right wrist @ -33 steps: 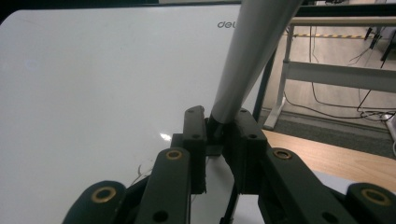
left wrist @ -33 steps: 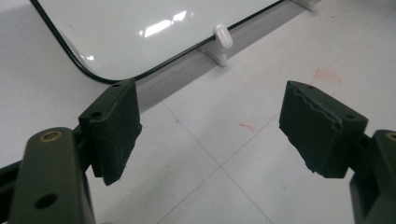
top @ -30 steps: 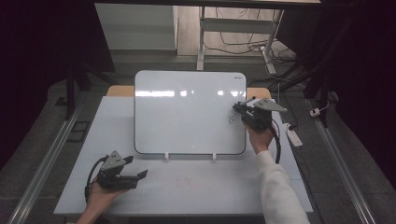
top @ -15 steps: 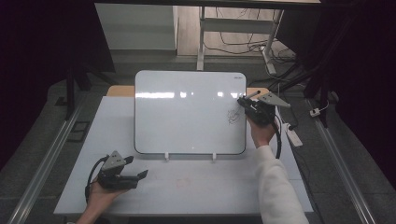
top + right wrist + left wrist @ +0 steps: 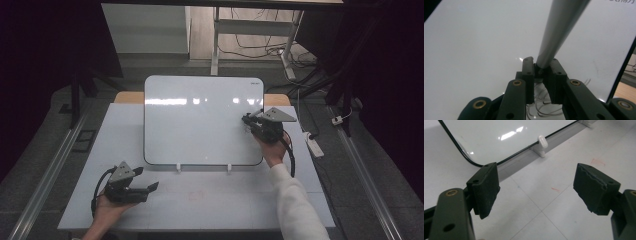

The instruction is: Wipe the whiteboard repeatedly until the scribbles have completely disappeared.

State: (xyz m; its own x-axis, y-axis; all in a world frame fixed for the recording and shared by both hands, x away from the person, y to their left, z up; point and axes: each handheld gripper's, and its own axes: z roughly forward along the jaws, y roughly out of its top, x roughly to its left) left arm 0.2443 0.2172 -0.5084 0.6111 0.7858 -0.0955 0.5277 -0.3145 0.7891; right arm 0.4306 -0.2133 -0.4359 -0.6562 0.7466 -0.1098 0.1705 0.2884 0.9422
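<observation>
Two grippers are in your hands: your right gripper (image 5: 248, 120) pinches a grey cylindrical marker (image 5: 559, 32) against the propped white glossy whiteboard (image 5: 200, 120) near faint scribbles (image 5: 544, 105), while your left gripper (image 5: 150, 188) rests wide open and empty on the pale table (image 5: 225, 200).

The whiteboard (image 5: 200, 120) has a glossy, smooth white face that reflects light, edged by a thin dark rim, and stands on white plastic clips (image 5: 542, 142). The table (image 5: 200, 200) is matt, pale grey, faintly marked red. The left gripper (image 5: 536, 185) pads are matt black, rough-edged rubber-like material. The right gripper (image 5: 541, 75) clamps a smooth, satin grey pen (image 5: 556, 32); brass-coloured rivets fasten its matt arms.
</observation>
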